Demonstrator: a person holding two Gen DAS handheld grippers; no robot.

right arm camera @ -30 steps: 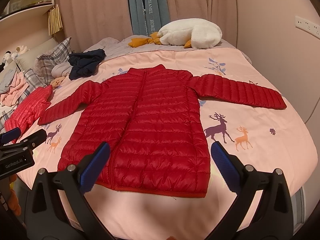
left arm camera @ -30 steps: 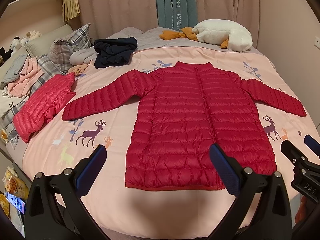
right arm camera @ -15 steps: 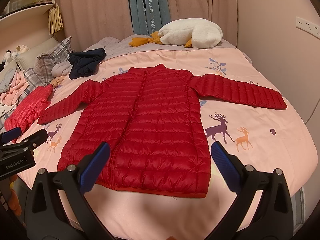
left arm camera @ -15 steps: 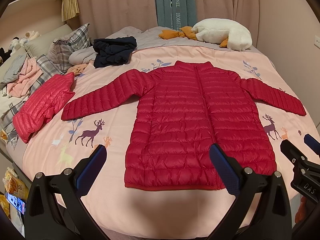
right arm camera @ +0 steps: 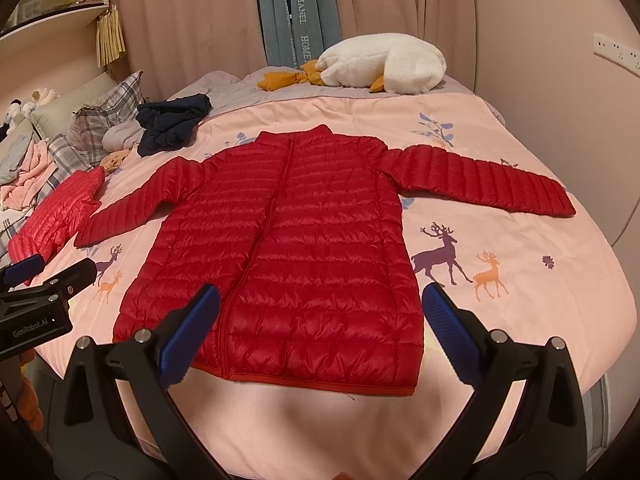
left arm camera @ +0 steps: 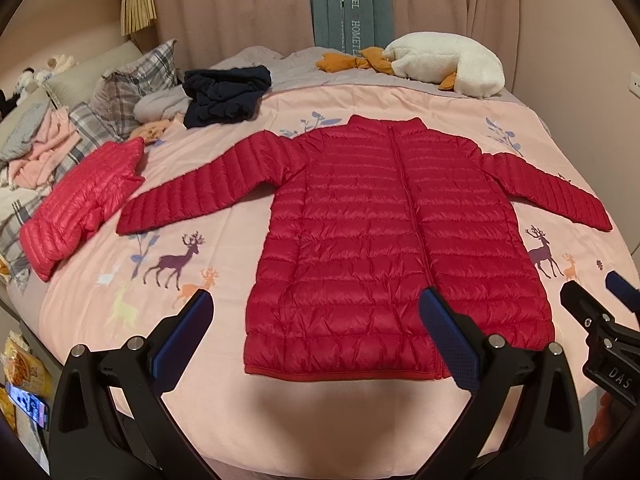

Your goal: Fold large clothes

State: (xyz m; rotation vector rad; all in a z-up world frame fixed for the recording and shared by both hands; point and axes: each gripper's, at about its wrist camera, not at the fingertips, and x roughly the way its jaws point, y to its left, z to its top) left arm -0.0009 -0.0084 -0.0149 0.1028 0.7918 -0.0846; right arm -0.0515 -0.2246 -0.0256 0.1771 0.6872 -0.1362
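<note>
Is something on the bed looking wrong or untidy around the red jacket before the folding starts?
The red jacket lies flat, zipped, sleeves spread; nothing wrong there. The untidy part is at the head of the bed: a crumpled dark garment and a loose pile of pink clothes.

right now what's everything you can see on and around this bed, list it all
dark red quilted puffer jacket: 1, spread flat mid-bed, sleeves out
bright pinkish-red quilted jacket: 1, folded, bed's left edge
navy crumpled garment: 1, far left, near pillows
white plush goose with orange feet: 1, far end of bed
plaid pillows: at least 2, grey check, left
pink deer-print bedcover: 1, under everything
pink clothes pile: 1, far left
left gripper: open, black with blue pads, above hem
right gripper: open, black with blue pads, above hem
</note>
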